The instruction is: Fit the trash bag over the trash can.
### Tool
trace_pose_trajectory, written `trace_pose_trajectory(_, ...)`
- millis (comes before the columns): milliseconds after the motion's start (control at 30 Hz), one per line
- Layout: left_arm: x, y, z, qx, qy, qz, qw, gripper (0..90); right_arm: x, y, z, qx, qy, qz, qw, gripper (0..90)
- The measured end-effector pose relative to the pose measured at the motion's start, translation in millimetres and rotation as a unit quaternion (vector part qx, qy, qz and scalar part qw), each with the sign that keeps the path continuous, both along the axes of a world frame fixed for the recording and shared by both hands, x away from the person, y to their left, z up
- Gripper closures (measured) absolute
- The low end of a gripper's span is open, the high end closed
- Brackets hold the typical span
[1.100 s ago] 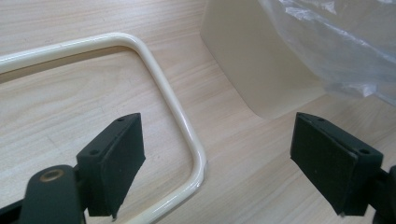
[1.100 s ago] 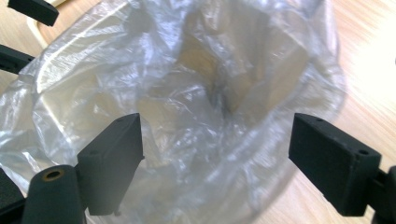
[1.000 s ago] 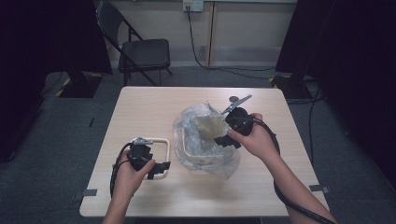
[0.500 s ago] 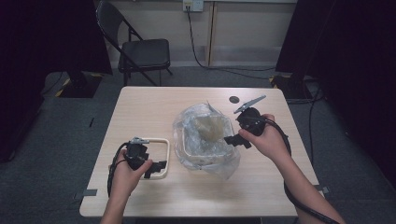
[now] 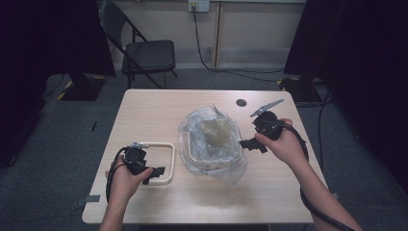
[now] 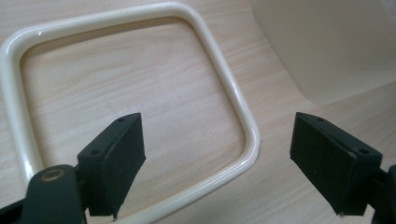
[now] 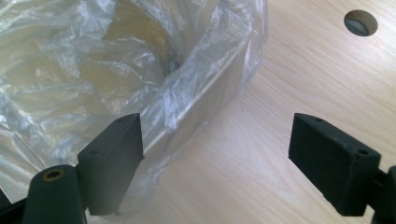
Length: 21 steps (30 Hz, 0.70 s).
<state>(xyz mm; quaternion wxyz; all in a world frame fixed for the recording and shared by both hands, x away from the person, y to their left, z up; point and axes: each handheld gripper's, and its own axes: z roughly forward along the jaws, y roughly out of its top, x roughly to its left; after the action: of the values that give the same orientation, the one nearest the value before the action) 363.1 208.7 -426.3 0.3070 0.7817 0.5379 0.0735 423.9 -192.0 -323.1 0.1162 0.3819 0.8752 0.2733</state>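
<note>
A cream bin lined with a clear plastic bag stands mid-table. The bag drapes over the bin's rim and down onto the wood. My right gripper hovers just right of the bin, open, with nothing between its jaws. A cream rounded rectangular ring lies flat to the left of the bin. My left gripper sits at the ring's near edge, open and empty. The ring lies under and beyond the jaws, with the bin's wall behind it.
A round cable hole is in the tabletop behind the right gripper, also close by. A folding chair stands beyond the table's far edge. Cables trail from both grippers. Bare wood lies along the near edge.
My right gripper has drawn back to the right, from over the bag's rim to the bare wood beside the bin. The left gripper has barely moved.
</note>
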Motion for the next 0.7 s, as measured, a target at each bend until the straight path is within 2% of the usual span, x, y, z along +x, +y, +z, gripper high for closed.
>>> trace_pose_trajectory(67, 2.1, 4.1, -0.9, 0.009, 0.009, 0.004, 0.9999, 17.3, -0.3, -4.1, -1.6, 0.001, 0.001, 0.000, 1.0000, 16.7)
trace_pose_trajectory(100, 2.1, 4.1, -0.9, 0.009, 0.009, 0.004, 0.9999, 17.4, -0.3, -4.1, -1.6, 0.001, 0.001, 0.000, 1.0000, 16.7)
trace_pose_trajectory(167, 3.8, 6.2, -1.9, 0.022, 0.008, 0.010, 0.9997, 17.4, 0.5, -8.2, -4.9, 0.003, 0.003, -0.006, 1.0000, 16.7)
trace_pose_trajectory(267, 7.3, 11.6, -5.4, 0.024, 0.017, 0.015, 0.9995, 17.4, 1.7, -10.9, -8.7, 0.000, 0.006, -0.008, 1.0000, 16.7)
trace_pose_trajectory(367, 11.2, 18.4, -11.7, 0.025, 0.030, 0.031, 0.9987, 17.5, 3.8, -15.0, -13.3, 0.003, 0.010, -0.014, 0.9999, 16.6)
trace_pose_trajectory(533, 14.9, 22.5, -15.0, 0.035, 0.032, 0.041, 0.9980, 17.5, 4.8, -16.8, -17.3, 0.003, 0.012, -0.014, 0.9998, 16.7)
trace_pose_trajectory(700, 19.0, 31.1, -18.4, 0.037, 0.032, 0.066, 0.9966, 17.8, 4.6, -19.5, -23.8, 0.000, 0.019, -0.015, 0.9997, 16.7)
